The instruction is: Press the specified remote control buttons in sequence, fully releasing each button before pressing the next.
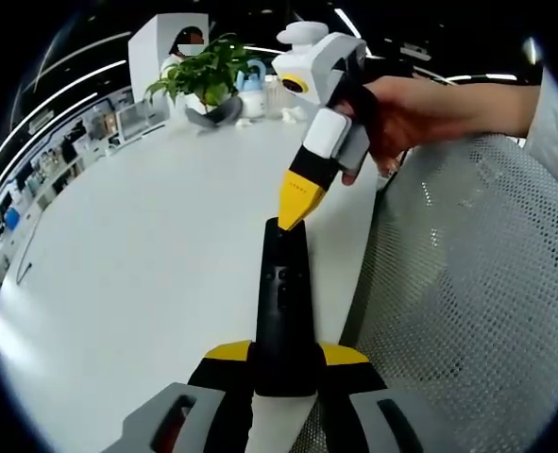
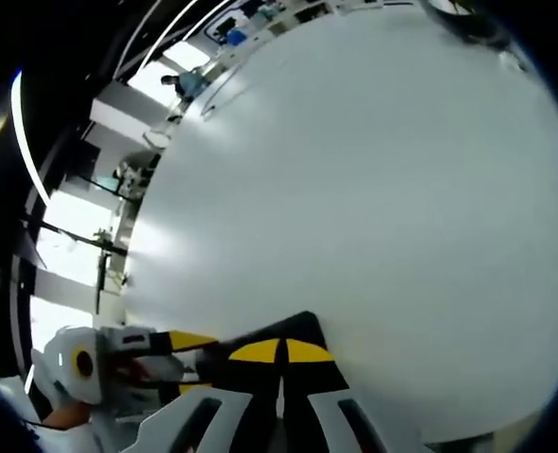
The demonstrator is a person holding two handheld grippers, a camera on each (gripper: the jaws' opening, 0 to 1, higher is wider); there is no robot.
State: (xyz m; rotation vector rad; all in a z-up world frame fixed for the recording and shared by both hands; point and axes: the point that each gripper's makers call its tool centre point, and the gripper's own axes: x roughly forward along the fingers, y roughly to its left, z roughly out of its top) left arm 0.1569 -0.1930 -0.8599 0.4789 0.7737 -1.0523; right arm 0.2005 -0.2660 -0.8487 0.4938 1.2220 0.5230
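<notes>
Table (image 1: 146, 274) is white, plant (image 1: 206, 71) far; left hand-held gripper (image 1: 283, 363) pinches remote (image 1: 284, 311), right hand-held gripper (image 2: 281, 351) pressed together.

I see a wide white desk (image 1: 146, 255) running away from me, its surface bare across the middle. At its far end stands a green potted plant (image 1: 206, 71) — a grey curved object (image 1: 214, 112) lies just in front of it, and a small light-blue item (image 1: 253, 83) sits beside it. To the right, a grey mesh chair back (image 1: 467, 283) rises beside the desk edge. Shelving (image 1: 61, 151) lines the far left wall.
</notes>
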